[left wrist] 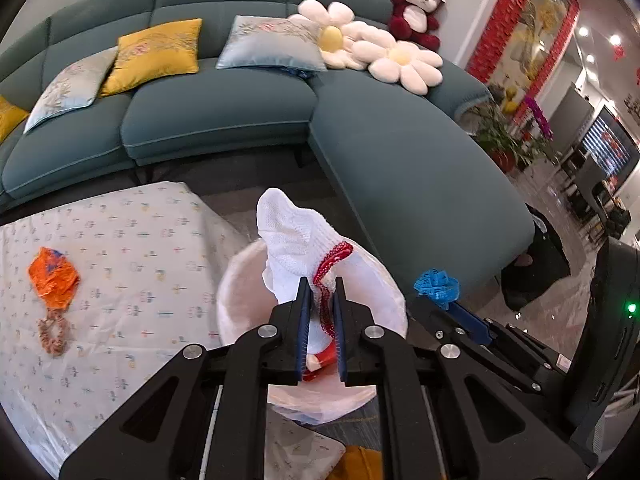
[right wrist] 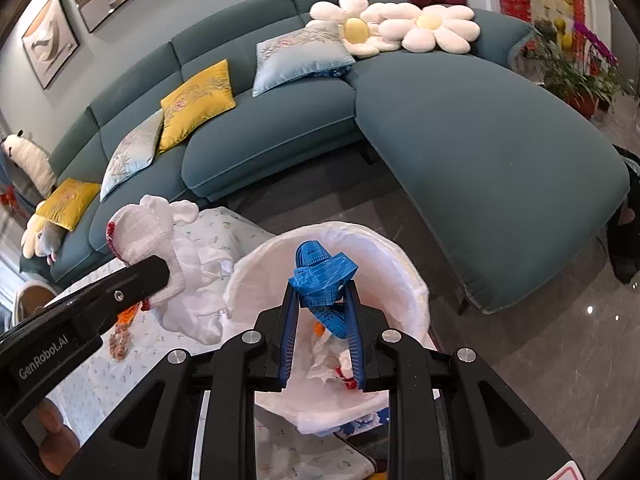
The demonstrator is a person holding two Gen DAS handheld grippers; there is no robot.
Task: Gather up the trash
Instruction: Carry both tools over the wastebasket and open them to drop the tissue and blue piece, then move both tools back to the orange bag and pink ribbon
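A teal sofa point(left wrist: 224, 120) curves behind a table under a patterned cloth point(left wrist: 120, 248), and beside the table stands a white-lined trash bin point(right wrist: 404, 264), the target of both hands. The left gripper point(left wrist: 322, 292) is clamped narrow on a white knitted glove with a red cuff point(left wrist: 296, 240), which stands up from the jaws with its long axis rising away from the camera; the right gripper point(right wrist: 322, 292) is pinched on a bunched blue measuring tape point(right wrist: 320, 272). The deciding relation: the bin's mouth lies straight below and ahead of the right gripper's tape, while in the right wrist view the glove hangs left of the rim, over the table edge, so the right hand looks nearer to a clean drop. Only the right wrist view looks into the bin, showing crumpled white and red scraps already inside. Only the left wrist view shows clearly what remains on the cloth: an orange wrapper point(left wrist: 52, 276) and a brownish hair tie point(left wrist: 54, 334).
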